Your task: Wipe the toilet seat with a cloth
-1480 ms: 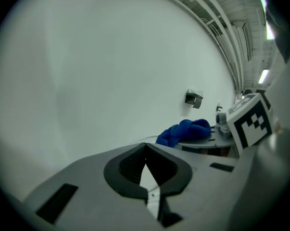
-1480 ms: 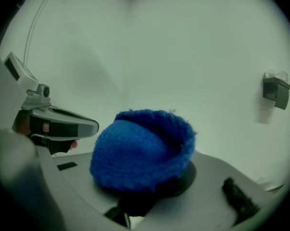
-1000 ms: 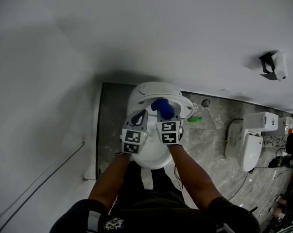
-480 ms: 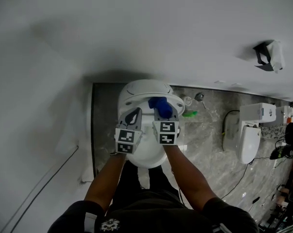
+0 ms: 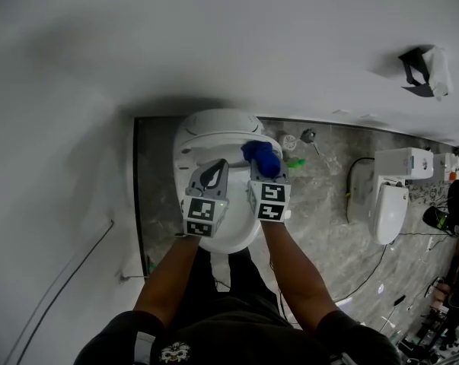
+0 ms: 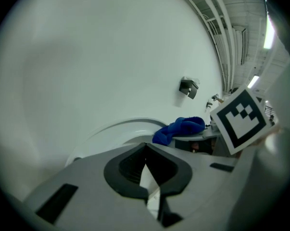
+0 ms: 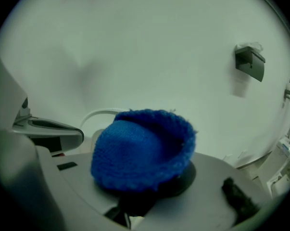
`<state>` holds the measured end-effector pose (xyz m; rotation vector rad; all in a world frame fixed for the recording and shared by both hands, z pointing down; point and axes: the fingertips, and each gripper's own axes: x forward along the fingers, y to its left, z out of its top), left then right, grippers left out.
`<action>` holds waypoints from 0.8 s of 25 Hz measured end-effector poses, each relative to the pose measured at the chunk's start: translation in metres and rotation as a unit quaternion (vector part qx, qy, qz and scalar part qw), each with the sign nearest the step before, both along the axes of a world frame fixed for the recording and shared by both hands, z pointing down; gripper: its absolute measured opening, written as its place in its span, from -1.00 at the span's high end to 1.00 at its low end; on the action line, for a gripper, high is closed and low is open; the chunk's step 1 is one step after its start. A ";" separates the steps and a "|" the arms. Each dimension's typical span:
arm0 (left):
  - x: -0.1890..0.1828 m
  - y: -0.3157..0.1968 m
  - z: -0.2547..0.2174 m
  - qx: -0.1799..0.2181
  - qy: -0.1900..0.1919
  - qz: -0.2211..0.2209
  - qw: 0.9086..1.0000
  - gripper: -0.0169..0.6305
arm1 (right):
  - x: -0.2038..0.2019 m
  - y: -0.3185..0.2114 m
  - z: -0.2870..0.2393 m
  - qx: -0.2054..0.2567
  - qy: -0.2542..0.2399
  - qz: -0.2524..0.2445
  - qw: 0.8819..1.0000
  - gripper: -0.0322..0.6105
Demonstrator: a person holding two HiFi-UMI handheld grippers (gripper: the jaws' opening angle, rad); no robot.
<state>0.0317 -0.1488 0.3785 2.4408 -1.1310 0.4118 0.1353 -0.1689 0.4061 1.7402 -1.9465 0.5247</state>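
found right gripper [image 7: 144,203] clamped on cloth [image 7: 142,150], a blue wad bulging above the jaws. confirmed in head view: right gripper [image 5: 262,175] with cloth [image 5: 260,157] at its tip, held at the right rear of the toilet [image 5: 214,126], at or just above the seat [image 5: 233,238]; cannot confirm contact from this steep angle. found left gripper [image 6: 147,170] fully closed on nothing, with only white porcelain past its tips. placed it, in head view, over the left side of the bowl, just beside the right gripper, left gripper [image 5: 208,178] clear of the cloth.

judged step in hand: wiping at the rear right of the seat, most of the ring not yet covered on this evidence. judged next move: press cloth flat to the seat and draw it round the ring toward the front, grip kept firm against slipping, wad kept between jaws and porcelain to spare the seat from bare metal. advise left gripper kept off the path.

counted: two grippers; one cloth; two toilets, the second toilet [image 5: 390,204] well apart at the right, against the wall; one black holder [image 5: 418,73] on the wall; one green item [image 5: 296,163] on the floor [image 5: 328,226] just beside the near toilet.
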 end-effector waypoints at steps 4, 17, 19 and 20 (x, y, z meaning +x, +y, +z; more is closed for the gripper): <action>0.016 0.008 0.019 -0.006 0.000 0.008 1.000 0.92 | 0.014 0.005 0.012 -0.007 -0.005 0.007 1.000 0.60; 0.013 0.037 0.105 -0.039 -0.032 0.004 0.999 0.92 | 0.036 0.019 0.068 -0.008 -0.003 0.011 1.000 0.60; 0.011 0.042 0.118 -0.046 -0.035 0.003 0.998 0.92 | 0.039 0.023 0.081 -0.013 -0.009 0.020 1.000 0.60; 0.010 0.044 0.123 -0.049 -0.034 0.002 0.998 0.92 | 0.041 0.027 0.088 -0.019 -0.011 0.024 0.999 0.60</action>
